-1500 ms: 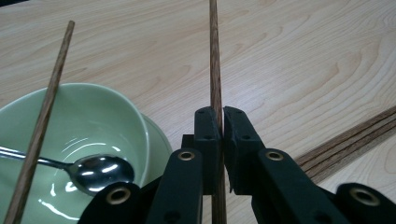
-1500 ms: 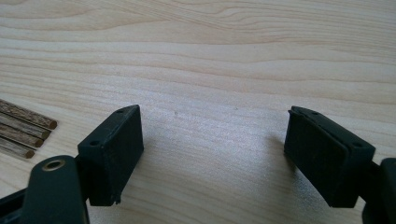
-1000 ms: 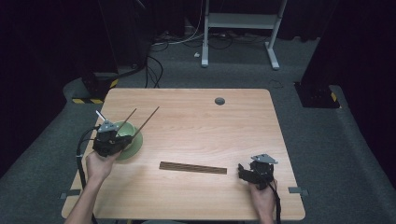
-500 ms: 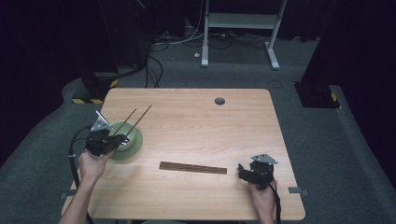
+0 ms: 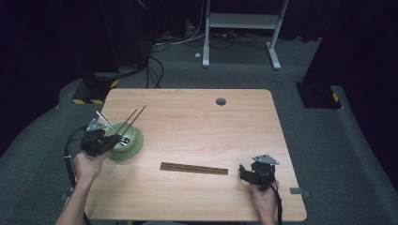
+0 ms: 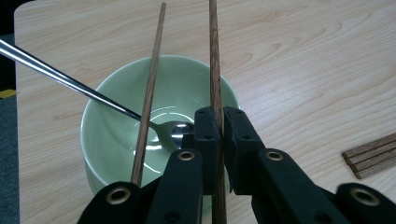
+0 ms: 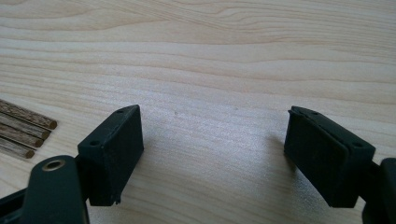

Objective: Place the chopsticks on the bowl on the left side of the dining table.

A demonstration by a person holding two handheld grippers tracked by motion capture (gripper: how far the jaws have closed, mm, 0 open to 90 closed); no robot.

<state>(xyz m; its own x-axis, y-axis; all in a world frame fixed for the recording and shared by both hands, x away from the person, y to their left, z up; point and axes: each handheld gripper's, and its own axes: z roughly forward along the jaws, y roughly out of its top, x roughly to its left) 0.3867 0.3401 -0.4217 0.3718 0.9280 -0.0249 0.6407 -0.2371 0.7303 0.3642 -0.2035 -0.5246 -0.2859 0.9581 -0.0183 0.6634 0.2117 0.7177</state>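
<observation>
While the left gripper [image 5: 109,143] hangs over the near rim of a pale green bowl [image 5: 133,139] at the left side of the table [image 5: 197,117], its jaws are pressed tight on a single brown chopstick [image 6: 214,70]. In the left gripper view that chopstick runs straight up between the two black pads, out over the bowl and on above the wood beyond it. A second chopstick [image 6: 150,88] lies just to its left, slanting across the bowl's opening with its lower end down by the gripper's body; whether anything grips it I cannot tell. A metal spoon [image 6: 93,95] rests in the bowl, its scoop on the bottom near the jaws and its handle leaning out over the far left rim. From the high view the two sticks and the spoon handle fan out of the bowl toward the far left corner of the table.

A bundle of more chopsticks [image 5: 194,168] lies flat near the front middle of the table, well apart from the bowl. The right gripper [image 5: 244,172] sits on the table just beyond the right end of that bundle, held by the person's right hand [image 5: 263,199]. In the right gripper view its jaws stand wide apart with bare wood between them, holding nothing, and the bundle's ends [image 7: 23,128] show at the left edge.
</observation>
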